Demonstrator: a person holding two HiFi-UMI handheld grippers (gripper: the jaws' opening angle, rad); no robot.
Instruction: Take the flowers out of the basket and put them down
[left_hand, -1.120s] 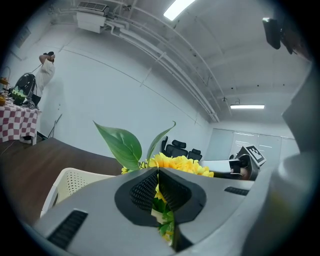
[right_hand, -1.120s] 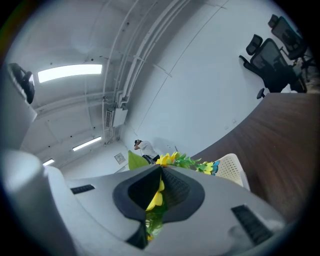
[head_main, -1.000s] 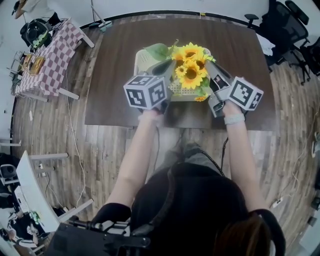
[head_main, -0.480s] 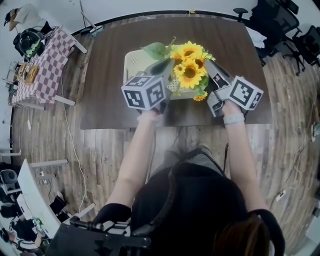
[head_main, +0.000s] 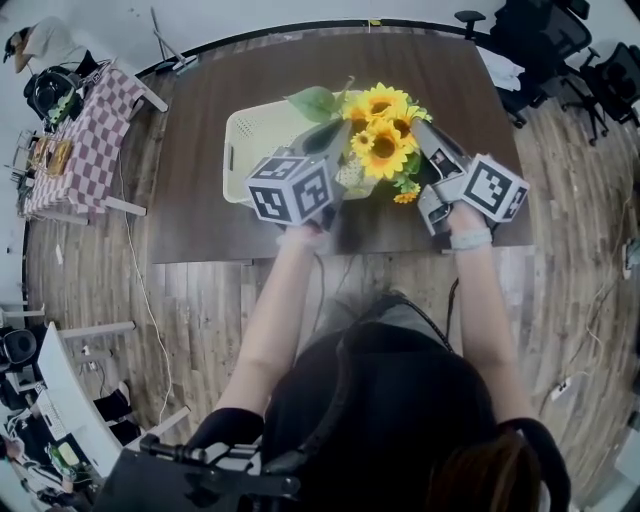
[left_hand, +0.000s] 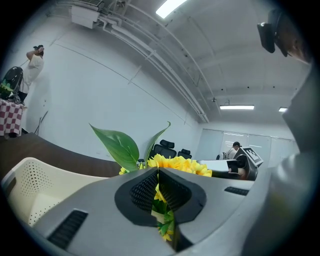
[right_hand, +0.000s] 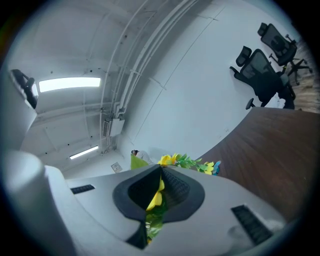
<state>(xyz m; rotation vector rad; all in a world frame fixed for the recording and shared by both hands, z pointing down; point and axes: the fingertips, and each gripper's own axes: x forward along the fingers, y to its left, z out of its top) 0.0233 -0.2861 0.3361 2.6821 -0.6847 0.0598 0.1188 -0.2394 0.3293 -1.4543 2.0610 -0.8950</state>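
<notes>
Since a second ago the flowers (head_main: 380, 135) have shifted to the right end of the basket (head_main: 250, 150). Our left gripper (head_main: 338, 140) and right gripper (head_main: 422, 135) both pinch them.

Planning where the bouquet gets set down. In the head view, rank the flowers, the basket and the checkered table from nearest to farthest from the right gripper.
1. The flowers: pinched in the right gripper's jaws.
2. The basket: just left of them.
3. The checkered table: far left, across the floor.
</notes>
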